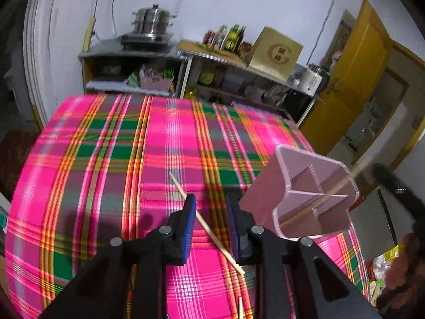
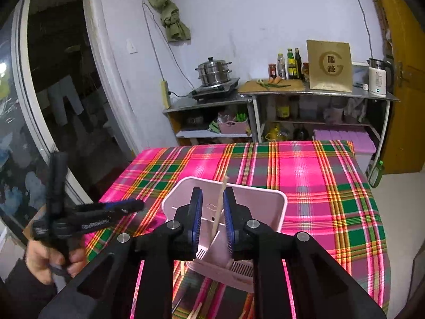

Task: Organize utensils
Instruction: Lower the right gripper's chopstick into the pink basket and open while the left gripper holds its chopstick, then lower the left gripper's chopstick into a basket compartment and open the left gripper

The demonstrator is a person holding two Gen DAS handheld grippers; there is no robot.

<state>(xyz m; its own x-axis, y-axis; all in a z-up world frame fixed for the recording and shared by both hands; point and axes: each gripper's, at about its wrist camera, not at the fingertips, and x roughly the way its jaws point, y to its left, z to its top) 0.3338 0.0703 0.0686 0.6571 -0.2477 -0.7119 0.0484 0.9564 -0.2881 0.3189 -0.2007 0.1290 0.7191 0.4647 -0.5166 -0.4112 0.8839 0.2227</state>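
A pink divided utensil holder (image 2: 268, 207) stands on the plaid tablecloth (image 2: 318, 186). One chopstick (image 2: 218, 212) leans upright in it, between the blue pads of my right gripper (image 2: 213, 190); the pads stand apart and do not press it. In the left wrist view the holder (image 1: 265, 194) is to the right, with that chopstick (image 1: 337, 186) inside. Another chopstick (image 1: 209, 231) lies slanted on the cloth between the fingers of my left gripper (image 1: 210, 196), which is open around it. A hand (image 2: 50, 260) holds the left gripper (image 2: 138, 205) left of the holder.
More chopstick ends (image 2: 196, 311) lie on the cloth near the front edge. Behind the table stand metal shelves (image 2: 318, 93) with a steamer pot (image 2: 213, 73), bottles (image 2: 290, 63), a gold box (image 2: 330, 65) and a kettle (image 2: 377, 79). A yellow door (image 2: 406, 79) is at right.
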